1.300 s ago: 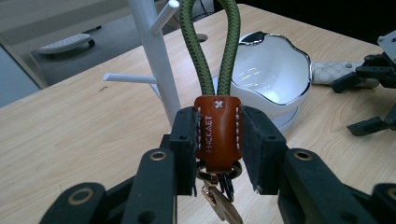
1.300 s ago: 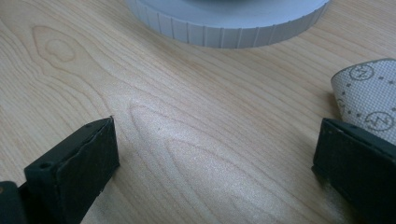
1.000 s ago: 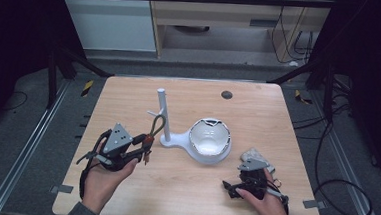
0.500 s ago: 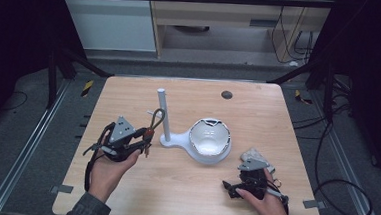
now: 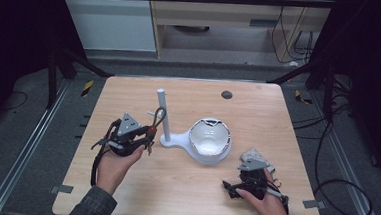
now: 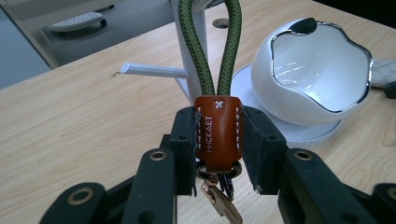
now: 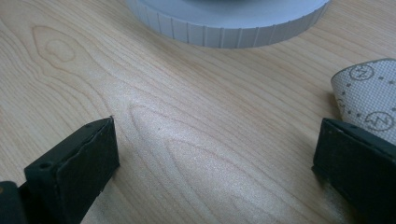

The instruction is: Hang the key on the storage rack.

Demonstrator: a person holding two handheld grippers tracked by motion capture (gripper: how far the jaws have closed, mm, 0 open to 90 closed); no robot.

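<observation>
My left gripper (image 5: pixel 148 134) is shut on a keychain's brown leather tab (image 6: pixel 217 133). Its green cord loop (image 6: pixel 212 46) rises in front of the white stand's post (image 5: pixel 162 113), beside the short side peg (image 6: pixel 154 71). The loop's top is cut off by the frame. A brass key (image 6: pixel 220 207) hangs under the tab. The stand's white bowl (image 5: pixel 209 138) sits to the right of the post. My right gripper (image 5: pixel 230 186) rests open on the table at the front right, nothing between its jaws.
A white patterned pouch (image 5: pixel 253 154) lies just behind the right gripper, its edge by one jaw (image 7: pixel 369 93). The stand's ribbed round base (image 7: pixel 229 23) lies ahead of the right gripper. A small black disc (image 5: pixel 226 94) sits on the wooden table (image 5: pixel 258 116) at the back.
My left gripper has carried the keychain forward and slightly right, bringing the green loop up to the stand's post. The right gripper has stayed put.
</observation>
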